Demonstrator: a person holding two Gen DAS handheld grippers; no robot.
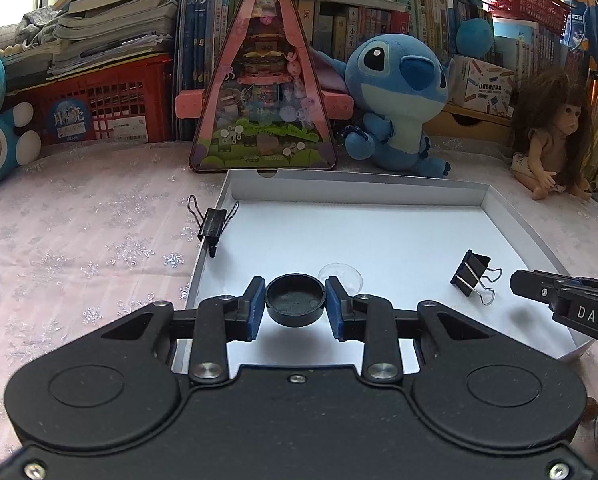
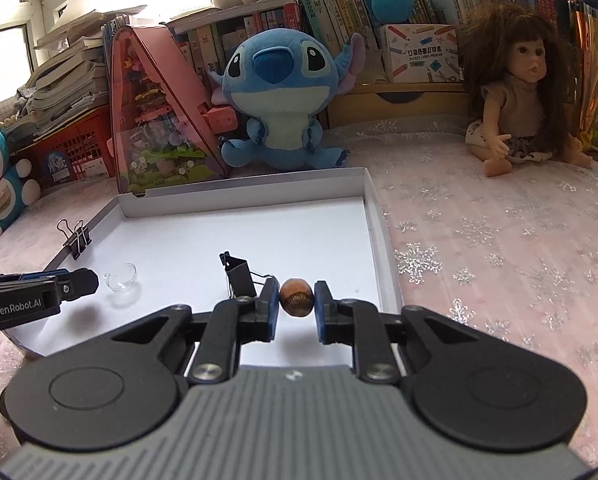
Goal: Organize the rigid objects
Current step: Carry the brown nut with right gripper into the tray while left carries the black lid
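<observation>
Black cap [image 1: 295, 301] between left fingers [image 1: 255, 308]

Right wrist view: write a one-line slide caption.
Right gripper clamps a small brown nut above a shallow white cardboard tray, beside a black metal binder clip.

Bright daylight from window [image 2: 3, 52] at upper left, panes blown out. White tray [image 1: 379, 192] glares slightly; soft shadows beneath tongs. Strong fisheye bending, dark corners. Centre sharp, edges a bit soft.
</observation>
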